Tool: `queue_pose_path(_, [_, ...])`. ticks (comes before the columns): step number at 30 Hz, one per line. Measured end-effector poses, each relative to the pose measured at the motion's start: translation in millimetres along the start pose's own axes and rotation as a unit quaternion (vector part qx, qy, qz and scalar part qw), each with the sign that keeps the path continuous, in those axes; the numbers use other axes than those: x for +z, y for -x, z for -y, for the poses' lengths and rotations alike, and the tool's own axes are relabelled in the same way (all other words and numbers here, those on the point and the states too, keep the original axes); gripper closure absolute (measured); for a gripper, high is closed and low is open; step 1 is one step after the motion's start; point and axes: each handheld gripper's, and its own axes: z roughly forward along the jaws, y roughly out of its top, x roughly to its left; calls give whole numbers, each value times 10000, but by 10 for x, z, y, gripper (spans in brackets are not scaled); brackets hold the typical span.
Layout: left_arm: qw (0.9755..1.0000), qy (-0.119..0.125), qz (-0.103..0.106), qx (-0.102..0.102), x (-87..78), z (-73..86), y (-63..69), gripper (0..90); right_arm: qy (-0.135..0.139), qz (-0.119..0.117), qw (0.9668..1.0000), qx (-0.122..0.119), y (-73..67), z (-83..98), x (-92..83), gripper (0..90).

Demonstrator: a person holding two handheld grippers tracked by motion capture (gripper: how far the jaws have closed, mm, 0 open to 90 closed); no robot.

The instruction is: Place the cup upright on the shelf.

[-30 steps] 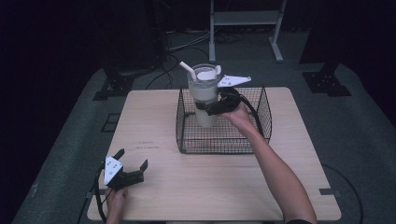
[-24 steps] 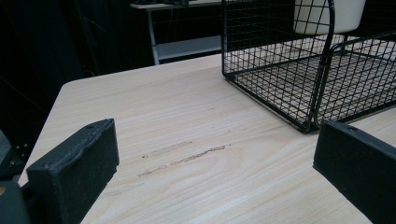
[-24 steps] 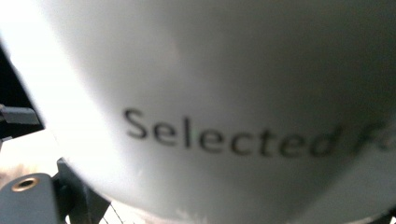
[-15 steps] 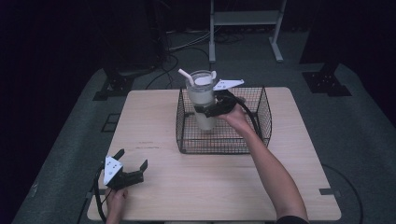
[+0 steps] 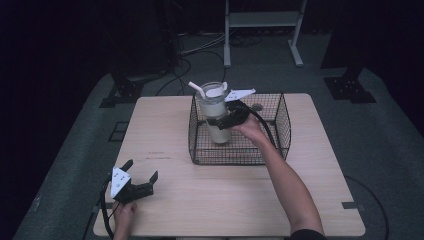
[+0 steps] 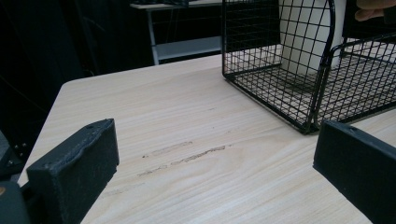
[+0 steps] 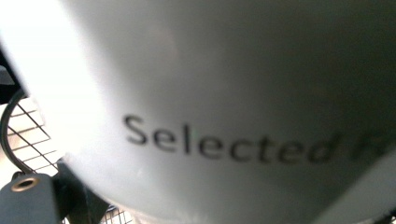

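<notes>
The right gripper [image 5: 227,121], clamped on the tumbler [image 5: 215,112], holds it in the wire basket [image 5: 280,131] near the tabletop's far edge; next, judge lowering or lifting clear, while the left gripper [image 5: 137,181] rests with jaws apart near the front-left corner.

white cup [image 7: 224,93] printed "Selected", rest blurred

Your right forearm stretches forward, its black two-jaw right gripper [image 5: 226,121] clamped shut; your black left gripper [image 5: 134,181] rests low, jaws spread wide.

1. A light wooden table [image 5: 320,165] stands on grey carpet [image 5: 390,150].
2. A white metal stand [image 5: 262,20] rises at the far side.
3. Cables [image 5: 192,50] trail across the dark far floor.
</notes>
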Motion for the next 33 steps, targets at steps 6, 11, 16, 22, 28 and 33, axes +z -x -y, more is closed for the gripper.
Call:
queue_pose_path(6, [10000, -7, -1, 9, -2, 0, -2, 0, -103, -35, 9999, 4, 52, 58, 69, 81])
queue_pose_path(11, [10000, -7, -2, 8, -3, 0, -4, 0, -154, -47, 9999, -16, 77, 91, 104, 81])
queue_pose_path(16, [10000, -5, 1, 7, -2, 0, -2, 0, -239, -99, 9997, -21, 94, 110, 137, 81])
queue_pose_path(22, [10000, -8, 1, 9, -2, 0, -1, 0, -222, -125, 9997, -58, 84, 118, 152, 80])
queue_pose_path(28, [10000, -14, 3, 17, -3, -1, 2, 0, -285, -131, 9993, -189, 64, 123, 152, 79])
queue_pose_path(33, [10000, -19, 4, 22, -4, -1, 4, 0, -250, -177, 9992, -244, 64, 147, 137, 78])
